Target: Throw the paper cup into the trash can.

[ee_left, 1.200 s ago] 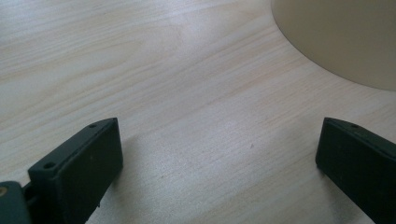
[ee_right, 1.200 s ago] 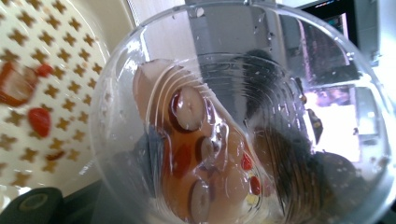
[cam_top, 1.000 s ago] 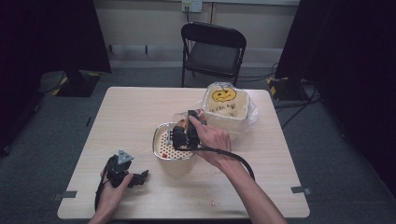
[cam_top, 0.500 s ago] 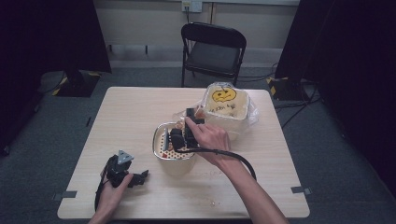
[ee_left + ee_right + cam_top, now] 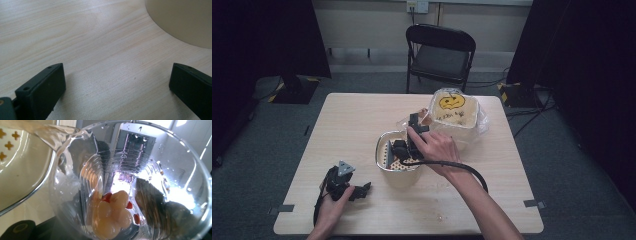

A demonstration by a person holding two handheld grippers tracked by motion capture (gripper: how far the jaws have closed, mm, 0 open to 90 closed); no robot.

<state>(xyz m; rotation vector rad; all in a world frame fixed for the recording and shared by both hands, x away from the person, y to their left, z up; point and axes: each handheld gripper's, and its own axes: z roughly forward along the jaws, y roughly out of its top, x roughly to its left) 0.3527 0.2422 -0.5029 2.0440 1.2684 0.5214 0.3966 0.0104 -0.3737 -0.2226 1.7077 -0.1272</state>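
My right gripper [image 5: 412, 126] is shut on a clear plastic cup [image 5: 130, 182], held tilted over the rim of a cream perforated strainer bowl [image 5: 384, 159] in mid-table. Pale beans [image 5: 112, 215] and a few red ones lie wet in a clump at the low end of the cup. Water [image 5: 47, 133] runs along the cup's lip beside the strainer's cross-shaped holes [image 5: 10, 143]. The gripper's dark jaws show through the cup wall on both sides. My left gripper [image 5: 362, 190] rests on the table at the front left, open with bare wood between its jaws [image 5: 117, 85].
A cream tub with a yellow pumpkin face [image 5: 453, 104] sits in clear wrapping just behind the right hand. The strainer's pale base [image 5: 185, 22] lies ahead of the left gripper. A black folding chair [image 5: 439, 52] stands beyond the wooden table [image 5: 357, 120].
The right gripper and cup have shifted slightly over the strainer's rim. The left gripper has not moved.
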